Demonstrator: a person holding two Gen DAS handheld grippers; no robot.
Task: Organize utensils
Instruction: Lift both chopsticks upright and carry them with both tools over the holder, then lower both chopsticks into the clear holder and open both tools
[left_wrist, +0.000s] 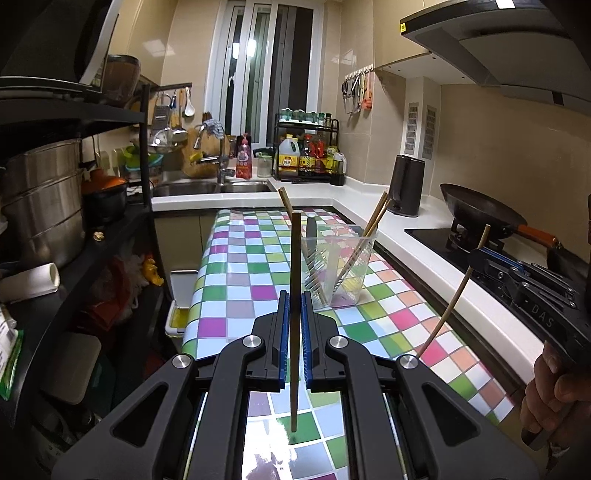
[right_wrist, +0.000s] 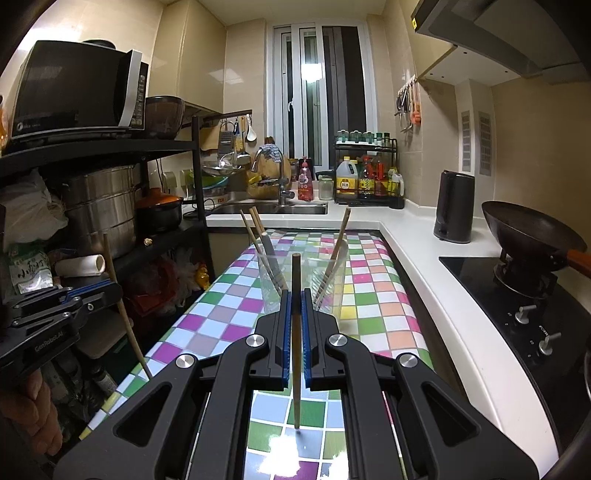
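two chopsticks up, cup ahead

my left gripper (left_wrist: 294, 332) has its blue pads clamped on a chopstick (left_wrist: 294, 280) that stands nearly upright, its lower tip hanging just above the checked table (left_wrist: 236, 266). my right gripper (right_wrist: 294, 332) is clamped the same way on a second chopstick (right_wrist: 295, 295), also close to vertical. each stick pokes well above and below the pads, so both grips sit somewhere near mid-length.

the clear cup (left_wrist: 338, 269) stands on the table ahead of both grippers. it already holds several chopsticks leaning out to either side and what looks like a dark-handled knife (left_wrist: 311, 236). from the left view the right gripper (left_wrist: 517, 280) is off to the side, well apart from the cup.

i judge the step to be dropping these two into the cup. to do it well i would go one arm at a time, raise the lower tip clear of the rim, and aim for the open gap in the middle between the leaning sticks. i would lower until the tip is well inside before easing the pads apart. the cup looks light, so a sideways knock could tip it.
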